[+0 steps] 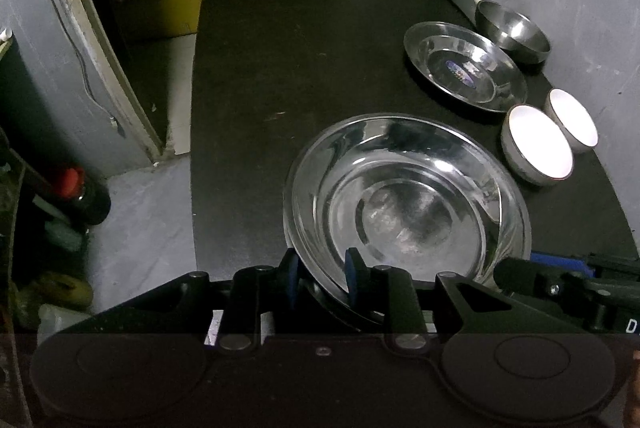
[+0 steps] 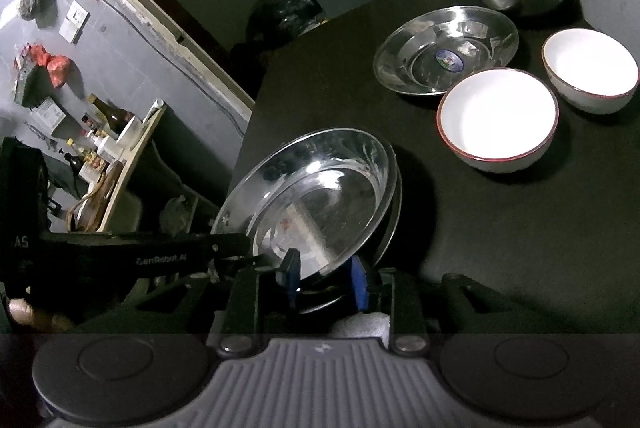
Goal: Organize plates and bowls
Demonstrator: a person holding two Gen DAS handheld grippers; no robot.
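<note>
Both grippers, left point(image 1: 322, 278) and right point(image 2: 326, 278), clamp the near rim of the large steel plate point(image 1: 408, 204), tilted over another plate just ahead of the fingers. Judgement: lower evenly, align rims, then release. White bowls point(image 2: 498, 118) well beyond.
</note>
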